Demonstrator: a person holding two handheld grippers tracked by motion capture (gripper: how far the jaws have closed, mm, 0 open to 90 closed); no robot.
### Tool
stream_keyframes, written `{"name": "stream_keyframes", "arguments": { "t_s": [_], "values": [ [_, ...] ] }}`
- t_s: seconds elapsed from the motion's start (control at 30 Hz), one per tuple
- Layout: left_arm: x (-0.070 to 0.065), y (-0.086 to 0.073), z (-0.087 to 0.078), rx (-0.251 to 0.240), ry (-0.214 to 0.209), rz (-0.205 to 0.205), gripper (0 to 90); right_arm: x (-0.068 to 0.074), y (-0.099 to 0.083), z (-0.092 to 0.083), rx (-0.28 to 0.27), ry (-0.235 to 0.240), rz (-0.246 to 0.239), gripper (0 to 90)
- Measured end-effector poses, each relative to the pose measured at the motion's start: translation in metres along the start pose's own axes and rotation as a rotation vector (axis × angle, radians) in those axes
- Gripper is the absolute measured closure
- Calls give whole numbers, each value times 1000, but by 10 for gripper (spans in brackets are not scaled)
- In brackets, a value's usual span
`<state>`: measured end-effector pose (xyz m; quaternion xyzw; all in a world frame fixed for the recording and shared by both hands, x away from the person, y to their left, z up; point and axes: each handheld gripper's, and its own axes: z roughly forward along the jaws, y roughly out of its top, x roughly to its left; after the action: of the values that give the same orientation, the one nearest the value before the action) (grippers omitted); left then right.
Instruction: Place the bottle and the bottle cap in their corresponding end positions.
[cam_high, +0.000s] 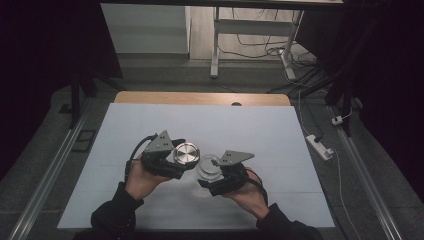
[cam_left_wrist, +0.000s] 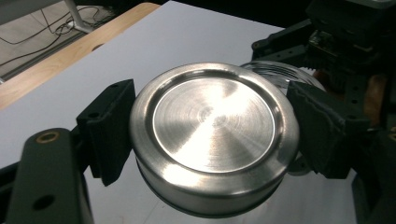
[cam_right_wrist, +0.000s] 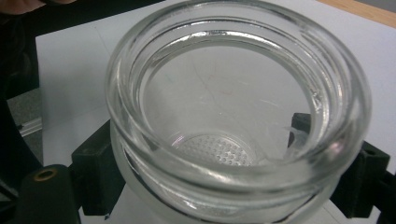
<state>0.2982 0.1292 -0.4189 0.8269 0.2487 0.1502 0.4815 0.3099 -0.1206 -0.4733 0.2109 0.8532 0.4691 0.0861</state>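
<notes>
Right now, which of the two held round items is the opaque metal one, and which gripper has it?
The metal lid, clamped between the left gripper's jaws. The right gripper holds the glass jar, transparent and open-topped.

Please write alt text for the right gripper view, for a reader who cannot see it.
An empty clear glass jar, open and without a lid, is clamped between the right gripper's two black jaws. Behind it lies a white table surface.

brushed silver metal lid, clear glass jar with a dotted base, black jaws, pale blue-white worktop edged in light wood.
</notes>
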Motion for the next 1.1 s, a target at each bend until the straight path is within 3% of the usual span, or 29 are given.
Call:
{"name": "stream_keyframes", "arguments": {
  "t_s": [0.43,1.1],
  "values": [
    [9,-2,4,4,17,-23,204,1,0,-1,-2,0,-3,144],
    [-5,-13,5,15,-36,-15,204,-38,14,12,-31,-67,13,144]
  ]
}}
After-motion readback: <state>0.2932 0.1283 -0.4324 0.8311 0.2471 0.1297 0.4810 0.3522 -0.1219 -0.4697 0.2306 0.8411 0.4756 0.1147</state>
